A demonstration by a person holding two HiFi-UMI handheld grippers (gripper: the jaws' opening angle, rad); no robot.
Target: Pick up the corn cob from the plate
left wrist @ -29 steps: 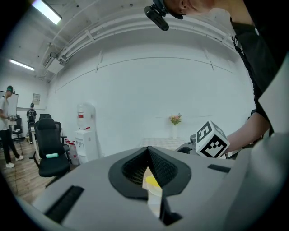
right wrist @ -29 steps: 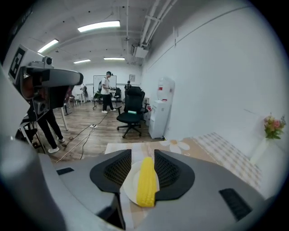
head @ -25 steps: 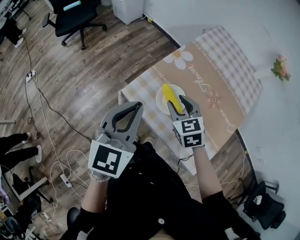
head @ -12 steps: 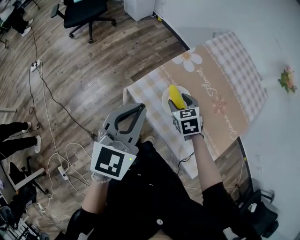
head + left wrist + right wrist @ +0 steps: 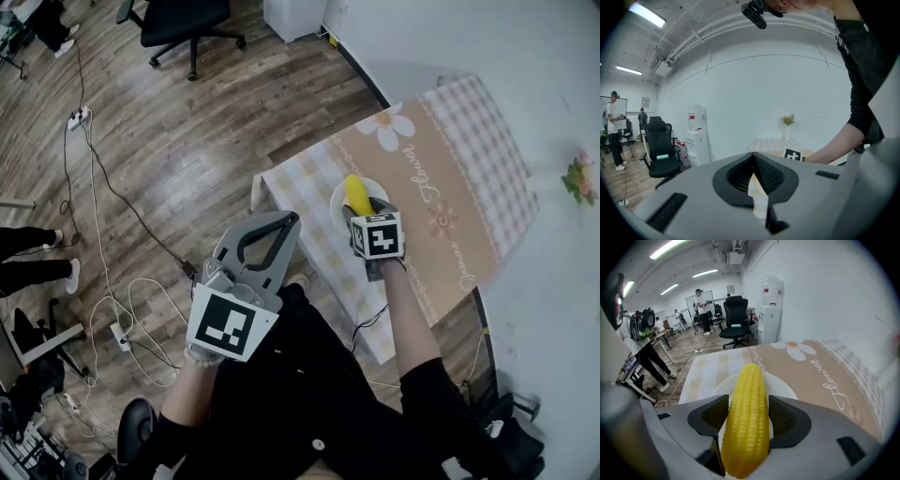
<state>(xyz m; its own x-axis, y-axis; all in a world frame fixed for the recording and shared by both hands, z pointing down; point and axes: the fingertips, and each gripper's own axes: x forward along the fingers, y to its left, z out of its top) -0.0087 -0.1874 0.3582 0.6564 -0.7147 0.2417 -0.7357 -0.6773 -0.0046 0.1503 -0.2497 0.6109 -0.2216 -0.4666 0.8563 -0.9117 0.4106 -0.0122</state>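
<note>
My right gripper tips steeply down over the plate, forearm stretched out. Its fingers have just been opening and stand wide, with the corn lying lengthwise between them on the plate. My left gripper hangs nearly level beside the tabletop, its fingers pressed together and empty. From above, my marker cube hides the corn's near half. The corn is yellow with tidy rows of kernels, the fingers' inner faces are dark and ribbed, and the plate is white and round.
</note>
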